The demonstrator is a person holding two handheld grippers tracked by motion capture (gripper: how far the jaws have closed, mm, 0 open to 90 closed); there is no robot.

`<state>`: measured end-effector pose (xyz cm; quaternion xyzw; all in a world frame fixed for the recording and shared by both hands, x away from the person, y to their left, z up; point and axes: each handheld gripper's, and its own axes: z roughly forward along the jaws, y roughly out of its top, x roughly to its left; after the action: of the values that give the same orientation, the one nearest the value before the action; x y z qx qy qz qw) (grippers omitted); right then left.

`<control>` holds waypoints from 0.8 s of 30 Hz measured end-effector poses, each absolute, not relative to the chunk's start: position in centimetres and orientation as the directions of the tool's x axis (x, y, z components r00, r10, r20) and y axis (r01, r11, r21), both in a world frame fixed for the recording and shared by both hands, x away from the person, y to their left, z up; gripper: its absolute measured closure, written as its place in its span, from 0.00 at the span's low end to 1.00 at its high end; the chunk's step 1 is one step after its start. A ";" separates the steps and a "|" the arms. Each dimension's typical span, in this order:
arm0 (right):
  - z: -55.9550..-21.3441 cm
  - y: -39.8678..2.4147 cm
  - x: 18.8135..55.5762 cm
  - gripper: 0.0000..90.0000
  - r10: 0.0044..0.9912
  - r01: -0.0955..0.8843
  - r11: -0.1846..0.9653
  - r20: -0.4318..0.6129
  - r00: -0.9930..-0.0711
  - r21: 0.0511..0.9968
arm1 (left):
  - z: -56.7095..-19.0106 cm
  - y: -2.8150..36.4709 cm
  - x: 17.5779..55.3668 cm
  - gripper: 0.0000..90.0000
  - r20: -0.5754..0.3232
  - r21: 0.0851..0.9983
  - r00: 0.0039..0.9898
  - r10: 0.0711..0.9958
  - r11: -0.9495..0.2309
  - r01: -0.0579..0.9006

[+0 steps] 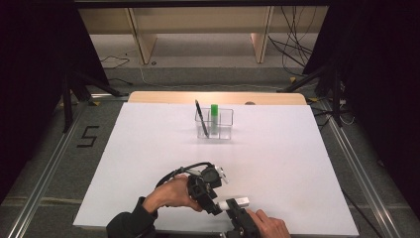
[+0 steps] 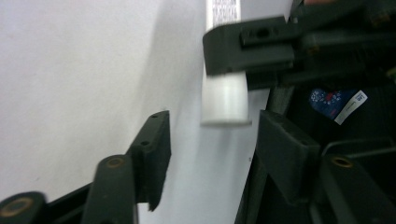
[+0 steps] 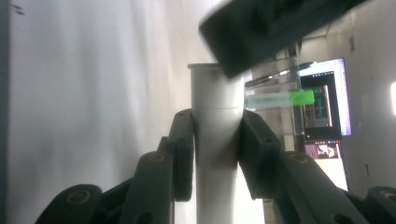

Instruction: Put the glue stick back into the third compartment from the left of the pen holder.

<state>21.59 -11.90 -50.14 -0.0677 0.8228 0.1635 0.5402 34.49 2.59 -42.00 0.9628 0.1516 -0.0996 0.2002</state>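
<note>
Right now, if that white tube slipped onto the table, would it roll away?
Probably: the white tube looks round and smooth, so it could roll. It seems rigid, staying straight in the right hand-held gripper. Likely light, perhaps slippery plastic.

Near edge of white table point(image 1: 148, 148): left gripper point(image 1: 218, 207) and right gripper point(image 1: 234, 210) meet at a white tube point(image 1: 236, 203). Far centre: clear holder point(image 1: 220, 130) containing black pen point(image 1: 200, 118) and green-capped marker point(image 1: 214, 116).
</note>
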 end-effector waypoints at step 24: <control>-46.1 -21.5 27.9 0.76 0.738 0.338 0.228 0.065 -0.672 0.913 | -41.9 11.4 36.0 0.22 -0.159 0.610 0.886 0.436 -0.662 0.435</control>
<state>27.89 -21.53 -46.05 0.3545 0.7586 0.5104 0.1956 35.98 11.39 -41.91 0.9117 0.2389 0.0005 0.3342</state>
